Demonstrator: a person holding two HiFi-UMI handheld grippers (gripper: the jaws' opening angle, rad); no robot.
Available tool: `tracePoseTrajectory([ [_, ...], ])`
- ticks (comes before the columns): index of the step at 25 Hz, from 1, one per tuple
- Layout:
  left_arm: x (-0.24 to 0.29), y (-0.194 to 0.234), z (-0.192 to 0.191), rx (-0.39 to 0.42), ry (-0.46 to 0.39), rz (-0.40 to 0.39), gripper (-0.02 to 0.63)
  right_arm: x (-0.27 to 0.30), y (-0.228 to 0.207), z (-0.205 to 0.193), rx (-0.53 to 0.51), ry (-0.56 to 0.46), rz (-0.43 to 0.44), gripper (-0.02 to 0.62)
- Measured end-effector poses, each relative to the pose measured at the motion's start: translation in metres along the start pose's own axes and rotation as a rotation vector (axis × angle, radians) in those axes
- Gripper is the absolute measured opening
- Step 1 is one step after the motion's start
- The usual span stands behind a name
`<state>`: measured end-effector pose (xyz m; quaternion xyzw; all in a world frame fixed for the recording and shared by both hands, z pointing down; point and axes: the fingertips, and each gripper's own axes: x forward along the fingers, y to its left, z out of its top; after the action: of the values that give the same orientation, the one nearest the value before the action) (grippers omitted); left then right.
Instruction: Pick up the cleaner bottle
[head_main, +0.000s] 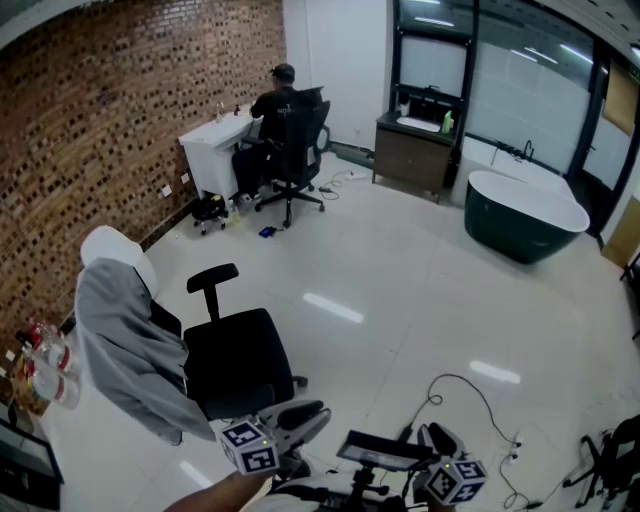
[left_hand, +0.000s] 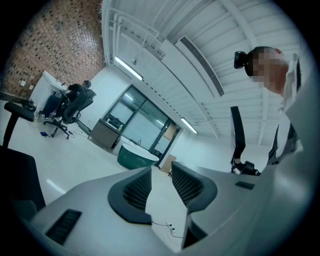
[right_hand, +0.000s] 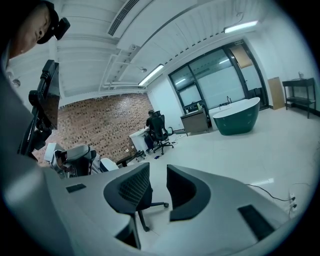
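A small green bottle (head_main: 447, 122) stands on the dark vanity cabinet (head_main: 413, 152) at the far side of the room; its label is too small to make out. Both grippers are low at the bottom edge of the head view, far from it. My left gripper (head_main: 303, 416) sits beside its marker cube, jaws a little apart with nothing between them (left_hand: 161, 187). My right gripper (head_main: 441, 439) also stands open and empty (right_hand: 158, 187), with only the floor and a chair base seen through the gap.
A black office chair (head_main: 236, 356) draped with a grey jacket (head_main: 125, 340) stands close on the left. A person (head_main: 280, 112) sits at a white desk by the brick wall. A dark green bathtub (head_main: 525, 215) is at the back right. Cables (head_main: 480, 400) trail over the floor.
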<state>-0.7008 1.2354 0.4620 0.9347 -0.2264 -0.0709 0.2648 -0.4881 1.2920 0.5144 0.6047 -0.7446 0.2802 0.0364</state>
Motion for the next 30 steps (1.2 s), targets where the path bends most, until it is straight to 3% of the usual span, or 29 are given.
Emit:
tracePoseTrajectory([
  [9,-0.009,-0.004,-0.001,-0.001,0.005,-0.001,0.117,-0.007,0.002,-0.008,0.004,0.016,-0.013,0.089],
  [30,-0.007,-0.007,0.010,0.001,0.055,0.001,0.117,-0.006,0.008,0.021,-0.018,-0.006,-0.035,0.071],
])
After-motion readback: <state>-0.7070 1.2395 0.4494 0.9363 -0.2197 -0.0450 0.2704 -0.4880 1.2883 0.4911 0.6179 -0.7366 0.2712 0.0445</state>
